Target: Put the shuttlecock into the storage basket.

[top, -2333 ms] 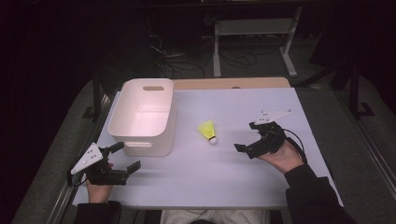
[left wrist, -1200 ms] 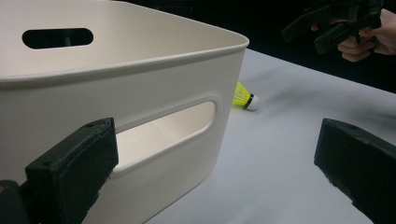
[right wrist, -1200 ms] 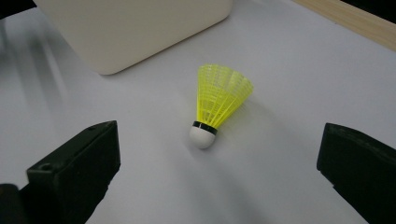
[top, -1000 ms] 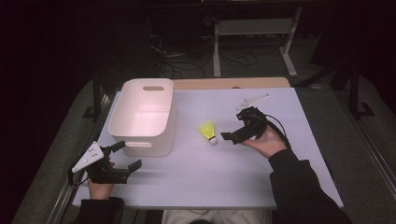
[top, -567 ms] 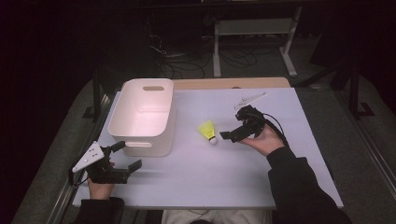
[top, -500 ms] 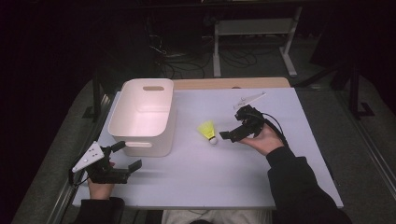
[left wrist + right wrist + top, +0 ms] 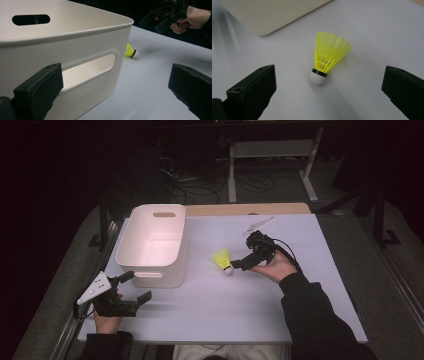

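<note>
Your right gripper [image 7: 329, 96], jaws wide open, hovers beside the yellow plastic shuttlecock [image 7: 327, 58]; your left gripper [image 7: 131, 290] rests open near the white plastic bin [image 7: 155, 242].

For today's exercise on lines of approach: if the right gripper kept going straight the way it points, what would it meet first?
Most likely the yellow shuttlecock, lying on the table between the open jaws of the right gripper, white cork end nearest.
</note>
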`<state>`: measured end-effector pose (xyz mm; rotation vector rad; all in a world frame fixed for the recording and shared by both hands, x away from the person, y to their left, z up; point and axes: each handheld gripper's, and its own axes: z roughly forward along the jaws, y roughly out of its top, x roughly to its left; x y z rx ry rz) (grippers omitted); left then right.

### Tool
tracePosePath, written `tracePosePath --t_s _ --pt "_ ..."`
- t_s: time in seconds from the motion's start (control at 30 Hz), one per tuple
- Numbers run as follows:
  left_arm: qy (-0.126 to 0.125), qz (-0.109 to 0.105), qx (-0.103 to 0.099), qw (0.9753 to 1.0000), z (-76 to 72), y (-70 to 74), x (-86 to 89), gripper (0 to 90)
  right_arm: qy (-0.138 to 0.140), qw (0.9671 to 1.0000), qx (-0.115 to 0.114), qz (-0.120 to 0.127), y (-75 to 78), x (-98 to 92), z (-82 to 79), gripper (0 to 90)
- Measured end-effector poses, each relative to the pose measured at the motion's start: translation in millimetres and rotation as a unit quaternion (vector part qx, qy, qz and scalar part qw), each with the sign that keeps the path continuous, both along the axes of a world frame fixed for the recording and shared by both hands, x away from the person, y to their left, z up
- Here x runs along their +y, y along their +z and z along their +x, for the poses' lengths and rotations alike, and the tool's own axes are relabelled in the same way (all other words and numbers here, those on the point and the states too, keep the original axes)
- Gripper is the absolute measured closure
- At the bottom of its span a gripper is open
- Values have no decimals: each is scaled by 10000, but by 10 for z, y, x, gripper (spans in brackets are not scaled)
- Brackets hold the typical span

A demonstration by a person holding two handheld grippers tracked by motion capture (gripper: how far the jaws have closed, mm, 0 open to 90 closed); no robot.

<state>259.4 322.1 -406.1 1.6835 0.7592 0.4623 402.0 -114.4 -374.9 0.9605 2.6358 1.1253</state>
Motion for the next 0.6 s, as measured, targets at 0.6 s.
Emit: tracePosePath --t_s 0.6 --pt "7 10 3 10000 -3 -1 2 0 116 9996 231 -150 -138 166 123 0"
